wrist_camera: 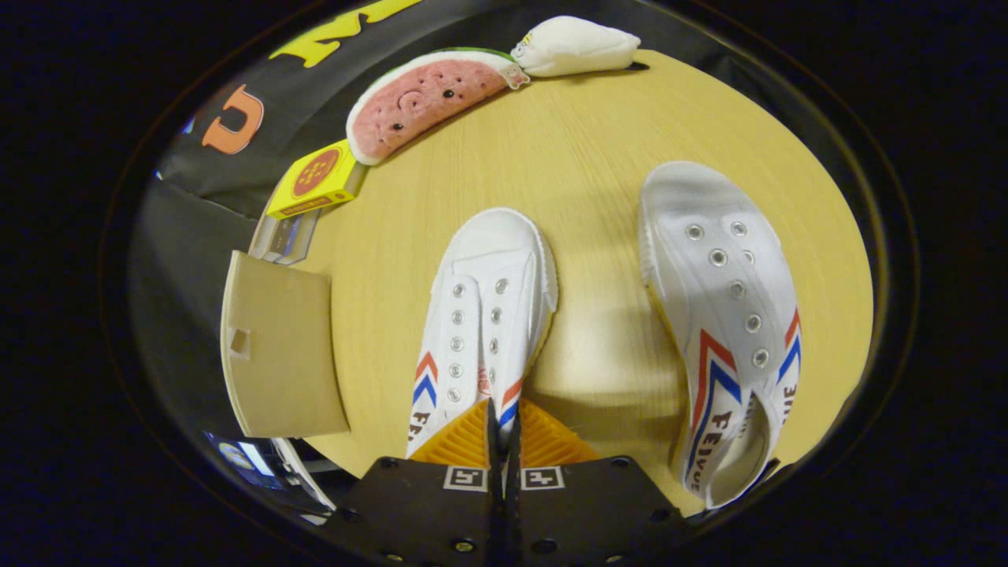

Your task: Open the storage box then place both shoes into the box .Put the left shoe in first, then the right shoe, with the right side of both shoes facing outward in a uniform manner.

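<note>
My gripper [502, 421] is shut on the side wall near the opening of a white canvas shoe [484, 315] with red and blue stripes. The thin canvas is pinched between both fingers. The shoe's toe points away from me and its shadow falls on the table to its right, so it looks raised. A second matching shoe [728, 315] lies on the table right of the fingers, toe pointing away and tilted onto its side. The storage box [282, 236] is clear and stands left of the fingers at the table's edge, with its tan flap [276, 354] swung open towards me.
On the round wooden table [598, 142], a yellow carton [316, 179] rests on top of the storage box. A plush watermelon slice [425, 98] and a white plush toy [575, 46] lie along the far edge. Black cloth hangs behind the table.
</note>
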The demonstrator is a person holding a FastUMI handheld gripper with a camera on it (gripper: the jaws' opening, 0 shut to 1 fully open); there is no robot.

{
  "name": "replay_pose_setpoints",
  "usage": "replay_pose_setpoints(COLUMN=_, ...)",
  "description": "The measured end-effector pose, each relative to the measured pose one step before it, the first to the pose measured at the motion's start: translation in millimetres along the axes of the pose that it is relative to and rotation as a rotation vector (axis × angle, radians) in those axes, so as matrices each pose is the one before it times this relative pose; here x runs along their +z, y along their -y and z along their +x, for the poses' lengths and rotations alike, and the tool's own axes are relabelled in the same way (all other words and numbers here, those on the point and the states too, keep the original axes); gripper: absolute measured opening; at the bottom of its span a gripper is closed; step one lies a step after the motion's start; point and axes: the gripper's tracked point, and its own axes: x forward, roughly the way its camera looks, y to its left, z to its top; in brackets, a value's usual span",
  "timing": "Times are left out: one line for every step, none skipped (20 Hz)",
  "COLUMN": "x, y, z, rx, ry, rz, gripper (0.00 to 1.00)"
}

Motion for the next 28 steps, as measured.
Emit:
replay_pose_setpoints(x=-0.67, y=-1.16, z=-3.01, rx=0.00061, ry=0.00622, rz=-0.0025, gripper=0.0)
replay_pose_setpoints(x=-0.18, y=-1.56, z=-2.8, rx=0.00152, ry=0.00932, rz=0.00048, gripper=0.0)
replay_pose_setpoints(x=-0.14, y=-0.9, z=-2.81, rx=0.00342, ry=0.01021, rz=0.00142, gripper=0.0)
replay_pose_setpoints(x=0.79, y=-2.56, z=-4.55, rx=0.00276, ry=0.01337, rz=0.00063, gripper=0.0)
replay_pose_setpoints(x=1.89, y=-5.14, z=-6.9, rx=-0.00068, ry=0.01379, rz=-0.00434, gripper=0.0)
replay_pose_setpoints(x=2.72, y=-5.79, z=-6.75, rx=-0.00355, ry=0.01474, rz=-0.00938, gripper=0.0)
replay_pose_setpoints(x=2.13, y=-8.06, z=-8.0, rx=-0.00343, ry=0.01365, rz=-0.01351, gripper=0.0)
replay_pose_setpoints(x=2.49, y=-9.08, z=-6.92, rx=-0.00158, ry=0.01437, rz=-0.01497, gripper=0.0)
replay_pose_setpoints(x=1.62, y=-12.06, z=-7.44, rx=0.00101, ry=0.01324, rz=-0.01627, gripper=0.0)
replay_pose_setpoints(x=2.51, y=-14.93, z=-8.09, rx=0.00539, ry=0.01129, rz=-0.01349, gripper=0.0)
replay_pose_setpoints(x=2.51, y=-18.25, z=-8.87, rx=0.01029, ry=0.00977, rz=-0.01344, gripper=0.0)
replay_pose_setpoints(x=3.47, y=-19.18, z=-8.89, rx=0.01023, ry=0.01092, rz=-0.01697, gripper=0.0)
replay_pose_setpoints(x=5.23, y=-21.75, z=-8.68, rx=0.01186, ry=0.01356, rz=-0.01797, gripper=0.0)
replay_pose_setpoints(x=5.83, y=-22.66, z=-6.7, rx=0.01271, ry=0.01504, rz=-0.01755, gripper=0.0)
replay_pose_setpoints(x=6.25, y=-24.84, z=-6.02, rx=0.01495, ry=0.01477, rz=-0.01718, gripper=0.0)
replay_pose_setpoints(x=6.7, y=-25.94, z=-4.23, rx=0.01648, ry=0.01336, rz=-0.01603, gripper=0.0)
replay_pose_setpoints(x=5.5, y=-25.96, z=-1.89, rx=0.01445, ry=0.0129, rz=-0.02293, gripper=0.0)
replay_pose_setpoints(x=4.96, y=-24.74, z=0.45, rx=0.0134, ry=0.01304, rz=-0.02315, gripper=0.0)
replay_pose_setpoints(x=2.82, y=-25.03, z=2.09, rx=0.01499, ry=0.00695, rz=-0.0178, gripper=0.0)
replay_pose_setpoints(x=0.83, y=-24.24, z=4.83, rx=0.01831, ry=-0.00227, rz=-0.01165, gripper=0.0)
replay_pose_setpoints(x=-2.17, y=-21.9, z=8.8, rx=0.01702, ry=-0.0074, rz=-0.00831, gripper=0.0)
replay_pose_setpoints(x=-1.89, y=-17.98, z=10.06, rx=0.01235, ry=-0.01017, rz=-0.01064, gripper=0.0)
replay_pose_setpoints(x=-2.23, y=-14.49, z=13.18, rx=0.00666, ry=-0.01071, rz=-0.0139, gripper=0.0)
replay_pose_setpoints(x=-3.5, y=-12.31, z=12.79, rx=-0.00066, ry=-0.01057, rz=-0.01387, gripper=0.0)
replay_pose_setpoints(x=-5.08, y=-11.11, z=13.83, rx=0.00052, ry=-0.01273, rz=-0.01233, gripper=0.0)
replay_pose_setpoints(x=-5.83, y=-9.29, z=13.17, rx=-0.00102, ry=-0.01495, rz=-0.00666, gripper=0.0)
replay_pose_setpoints(x=-6.59, y=-7.04, z=11.93, rx=-0.00467, ry=-0.01596, rz=-0.01042, gripper=0.0)
replay_pose_setpoints(x=-4.81, y=-4.55, z=11.98, rx=-0.00613, ry=-0.01457, rz=-0.00263, gripper=0.0)
